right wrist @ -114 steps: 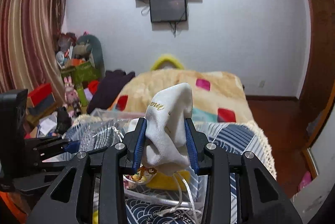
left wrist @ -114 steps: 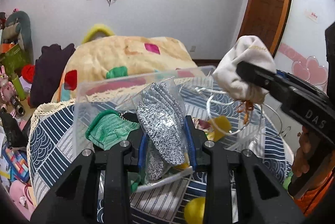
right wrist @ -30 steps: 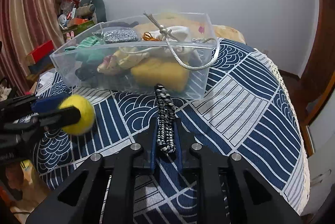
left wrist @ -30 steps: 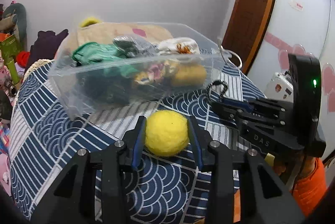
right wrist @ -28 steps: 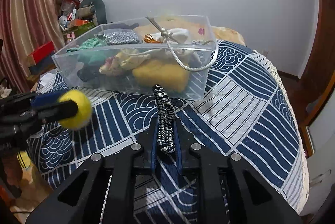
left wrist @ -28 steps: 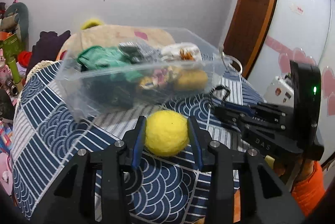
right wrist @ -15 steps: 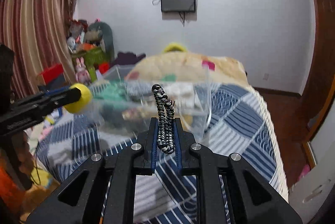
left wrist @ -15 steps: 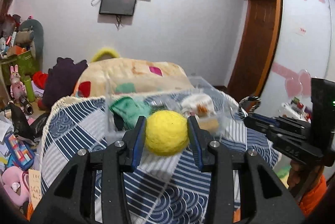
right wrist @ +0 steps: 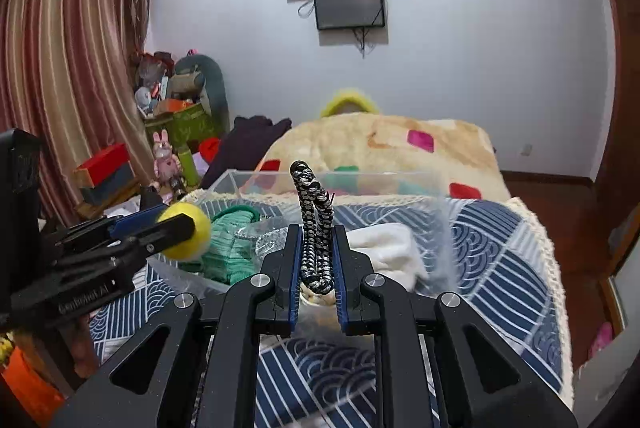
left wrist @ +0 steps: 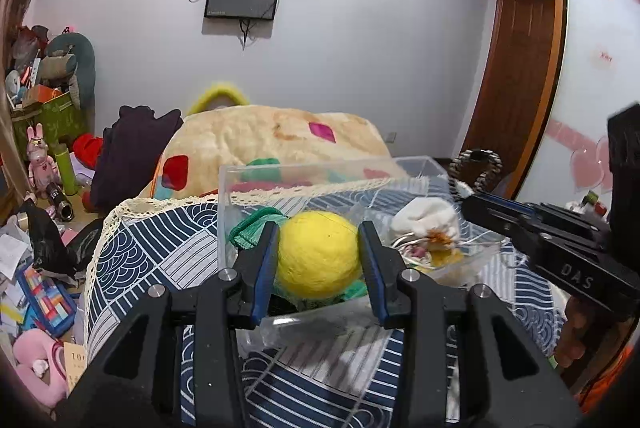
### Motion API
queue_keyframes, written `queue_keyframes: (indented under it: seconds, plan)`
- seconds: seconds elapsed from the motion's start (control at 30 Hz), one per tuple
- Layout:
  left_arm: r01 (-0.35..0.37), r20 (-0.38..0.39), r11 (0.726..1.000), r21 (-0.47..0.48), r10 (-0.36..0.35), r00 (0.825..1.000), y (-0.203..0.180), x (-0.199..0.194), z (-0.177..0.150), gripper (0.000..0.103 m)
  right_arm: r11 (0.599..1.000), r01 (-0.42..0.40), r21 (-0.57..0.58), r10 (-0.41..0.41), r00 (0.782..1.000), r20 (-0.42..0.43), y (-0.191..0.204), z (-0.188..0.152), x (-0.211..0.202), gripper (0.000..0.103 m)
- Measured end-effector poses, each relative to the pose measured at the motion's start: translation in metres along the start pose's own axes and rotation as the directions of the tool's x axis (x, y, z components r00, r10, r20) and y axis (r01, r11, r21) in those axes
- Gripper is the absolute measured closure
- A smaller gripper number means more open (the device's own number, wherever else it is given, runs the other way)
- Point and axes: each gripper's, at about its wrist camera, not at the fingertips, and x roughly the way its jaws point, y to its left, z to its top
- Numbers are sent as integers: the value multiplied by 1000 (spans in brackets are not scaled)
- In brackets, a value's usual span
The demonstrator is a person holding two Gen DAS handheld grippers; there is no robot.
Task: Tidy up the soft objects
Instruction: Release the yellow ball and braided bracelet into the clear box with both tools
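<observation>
Both loads are now riding up at bin height, where a second ago they were down near the patterned cloth in front of the bin.

Left hand-held gripper (left wrist: 320, 260): fingers closing snugly on the yellow felt ball (left wrist: 318, 254), which is hanging over the near left part of the clear plastic bin (left wrist: 280, 170), just above the green knit item (left wrist: 256, 224) lying inside.

Right hand-held gripper (right wrist: 316, 264): fingers pinching nearly together on the black-and-white braided cord (right wrist: 314, 224), its loop standing upright over the bin's near edge, above the white pouch (right wrist: 384, 248) in the bin.

Bin is sitting on the blue wave-pattern cloth (right wrist: 500, 248); whether that covers a desk or a bed I cannot tell. The bin is already holding several soft things.

Reading: the carry looks all but done, and both items are getting into position for release. Remaining call: open each over a free spot so the ball is not rolling out and the cord is not draping over the rim.
</observation>
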Motion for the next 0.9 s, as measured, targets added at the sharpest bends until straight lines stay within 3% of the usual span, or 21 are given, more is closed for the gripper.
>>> queue_keyframes:
  seconds: [0.37, 0.47, 0.53, 0.9]
  plan:
    - [-21, -49, 1000, 1, 21, 999, 8, 32, -10, 61, 1000, 14, -16, -16, 991, -135, 6, -15, 45, 86]
    - [-14, -66, 1000, -6, 14, 998, 10, 33, -12, 50, 998, 44, -37, -48, 991, -121, 8, -17, 41, 81]
    - [-15, -69, 1000, -4, 15, 998, 10, 32, -13, 47, 999, 32, -38, -36, 992, -118, 9, -16, 36, 71]
    - [-12, -15, 1000, -7, 12, 1000, 4, -11, -12, 45, 995, 66, -71, -68, 997, -23, 9, -6, -6, 53]
